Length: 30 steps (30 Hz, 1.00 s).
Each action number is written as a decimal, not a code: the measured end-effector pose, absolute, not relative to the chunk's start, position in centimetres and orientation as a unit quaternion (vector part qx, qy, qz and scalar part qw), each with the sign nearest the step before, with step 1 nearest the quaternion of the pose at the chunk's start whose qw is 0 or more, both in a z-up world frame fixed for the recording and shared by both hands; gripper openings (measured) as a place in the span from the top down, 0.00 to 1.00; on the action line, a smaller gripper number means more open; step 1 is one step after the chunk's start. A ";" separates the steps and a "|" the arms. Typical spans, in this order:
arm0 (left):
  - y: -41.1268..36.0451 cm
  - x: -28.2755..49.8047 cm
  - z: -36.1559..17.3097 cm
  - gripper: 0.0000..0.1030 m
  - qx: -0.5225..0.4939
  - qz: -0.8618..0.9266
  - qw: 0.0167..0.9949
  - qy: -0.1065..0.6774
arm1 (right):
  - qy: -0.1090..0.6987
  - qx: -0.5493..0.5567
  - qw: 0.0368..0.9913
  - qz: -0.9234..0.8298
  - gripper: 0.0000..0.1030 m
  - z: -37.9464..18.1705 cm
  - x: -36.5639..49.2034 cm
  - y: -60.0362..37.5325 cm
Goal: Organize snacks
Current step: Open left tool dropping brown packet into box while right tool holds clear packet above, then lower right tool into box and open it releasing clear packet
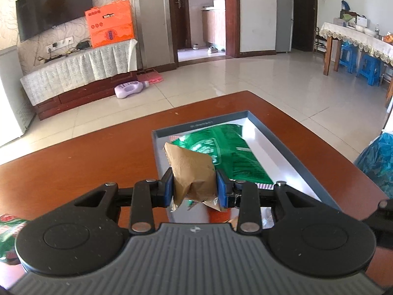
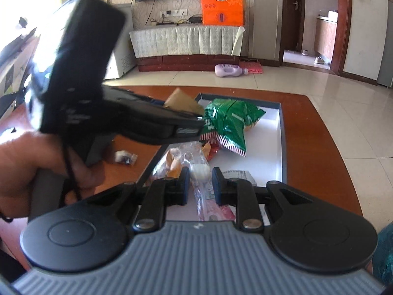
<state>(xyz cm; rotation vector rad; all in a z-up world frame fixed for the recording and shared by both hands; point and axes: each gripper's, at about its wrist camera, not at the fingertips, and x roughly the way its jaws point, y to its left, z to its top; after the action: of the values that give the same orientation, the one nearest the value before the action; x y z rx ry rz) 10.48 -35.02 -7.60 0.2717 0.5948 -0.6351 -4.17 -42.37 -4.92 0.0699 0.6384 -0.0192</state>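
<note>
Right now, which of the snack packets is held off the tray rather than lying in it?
The brown paper packet, pinched between the left tongs above the tray. The green bag and the clear-wrapped snacks lie inside the tray.

Left gripper [image 1: 195, 188]: black linkage arms, silver pivot screws, blue pads, grey ribbed base, round black discs.

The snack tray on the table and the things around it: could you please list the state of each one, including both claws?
Left claw: shut on the brown packet.
Brown packet: crumpled, held above the tray.
Grey tray: on the table, partly filled.
Green bag: lying in the tray.
Right claw: shut on a clear-wrapped snack over the tray's near end.
Purple bottle: lying on its side on the floor.
</note>
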 end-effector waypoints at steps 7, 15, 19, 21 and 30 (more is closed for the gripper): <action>-38.0 11.5 -9.4 0.61 0.132 -0.327 0.885 0.303 | 0.328 0.039 0.944 -0.019 0.78 -5.4 -3.8 -42.9; -40.8 12.4 -10.1 0.61 0.141 -0.341 0.880 0.300 | 0.340 0.057 0.938 -0.028 0.78 -6.2 -3.1 -43.7; -40.9 12.1 -10.3 0.59 0.135 -0.368 0.867 0.306 | 0.347 0.054 0.936 -0.028 0.78 -6.4 -2.8 -43.4; -41.0 11.8 -10.5 0.56 0.136 -0.375 0.863 0.310 | 0.349 0.051 0.935 -0.029 0.78 -6.6 -2.2 -43.4; -39.6 12.1 -10.0 0.40 0.130 -0.348 0.875 0.311 | 0.340 0.056 0.938 -0.037 0.78 -6.8 -2.4 -43.5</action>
<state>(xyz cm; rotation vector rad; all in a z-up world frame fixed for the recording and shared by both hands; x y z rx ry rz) 12.10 -39.64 -9.95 0.2712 0.6495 -0.7269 -2.43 -43.50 -6.80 0.1137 0.6949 -0.0760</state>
